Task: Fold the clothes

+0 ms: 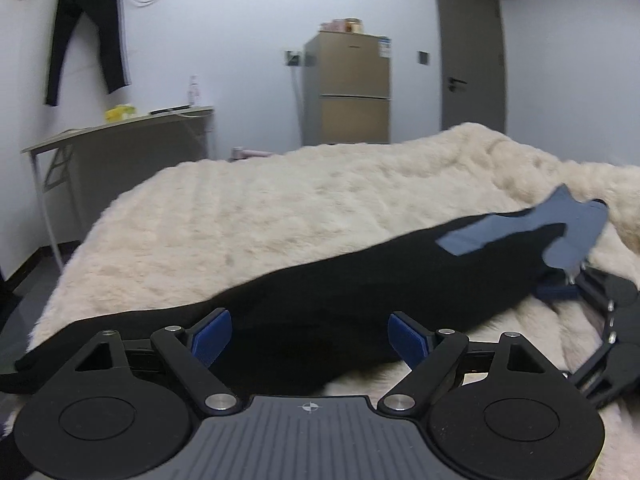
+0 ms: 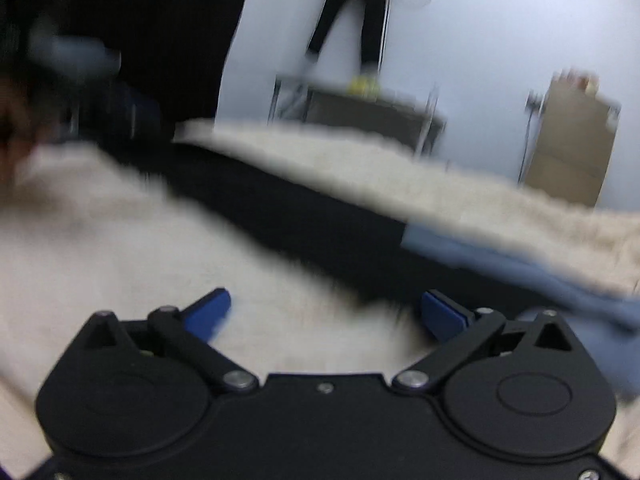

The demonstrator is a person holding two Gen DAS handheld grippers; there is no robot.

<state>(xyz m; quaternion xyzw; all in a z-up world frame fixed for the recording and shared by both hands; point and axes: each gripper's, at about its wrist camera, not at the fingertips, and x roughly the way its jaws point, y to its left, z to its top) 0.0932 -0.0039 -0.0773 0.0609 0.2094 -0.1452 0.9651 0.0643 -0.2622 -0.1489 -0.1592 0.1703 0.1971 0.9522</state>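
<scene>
Both the left hand-held gripper (image 1: 310, 338) and right hand-held gripper (image 2: 326, 314) gape empty; only the left view sharply shows the black garment (image 1: 340, 292).

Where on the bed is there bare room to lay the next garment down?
Free: the wide stretch of cream blanket beyond the black garment, toward the desk and fridge. Crowded: the near edge, where the garment lies across, with both grippers, left and right, open beside it.
</scene>
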